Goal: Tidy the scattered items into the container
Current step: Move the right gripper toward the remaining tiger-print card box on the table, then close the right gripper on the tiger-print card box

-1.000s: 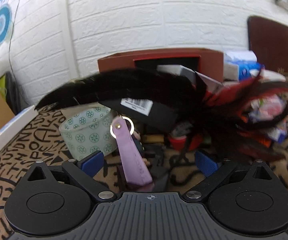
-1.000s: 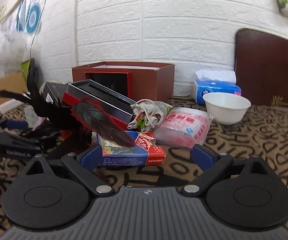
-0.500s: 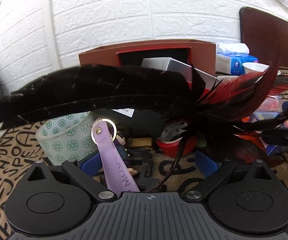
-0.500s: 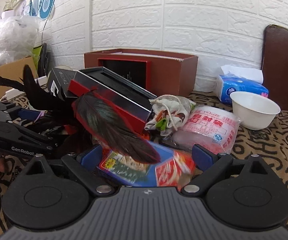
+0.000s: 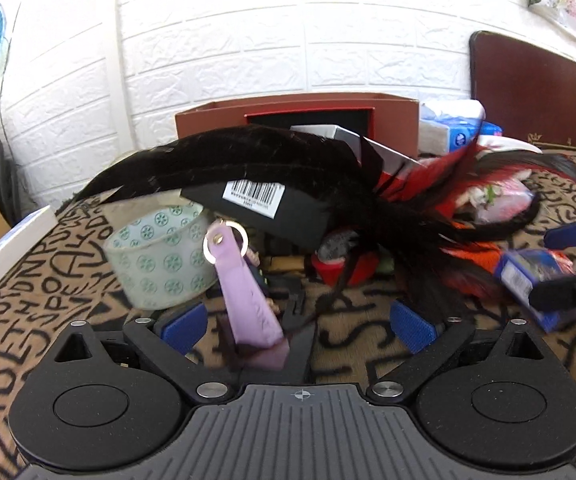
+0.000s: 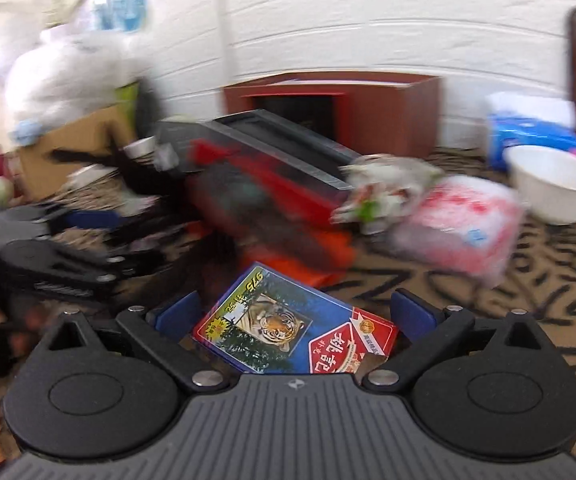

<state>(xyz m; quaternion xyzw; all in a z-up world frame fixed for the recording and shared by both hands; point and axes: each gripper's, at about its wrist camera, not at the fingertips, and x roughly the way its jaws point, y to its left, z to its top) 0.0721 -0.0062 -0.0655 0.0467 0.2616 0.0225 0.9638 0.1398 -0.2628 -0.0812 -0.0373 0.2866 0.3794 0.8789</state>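
Since the earlier frame, the card box (image 6: pixel 294 326) has risen off the table (image 6: pixel 548 288); it sits tilted between the fingers of the right hand-held gripper (image 6: pixel 294 316), which grasps it. Left hand-held gripper (image 5: pixel 298 322) is spread wide, with the purple strap (image 5: pixel 248 292) between its fingers. Container (image 6: pixel 384 116) stands behind the pile.

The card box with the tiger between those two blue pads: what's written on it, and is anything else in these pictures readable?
"975": card box, blue corner, upside down.
Chinese characters: its red panel, yellow badge; too small to read.
Barcode label on black box: digits too small.
Tablecloth: scattered letters, no clear word.
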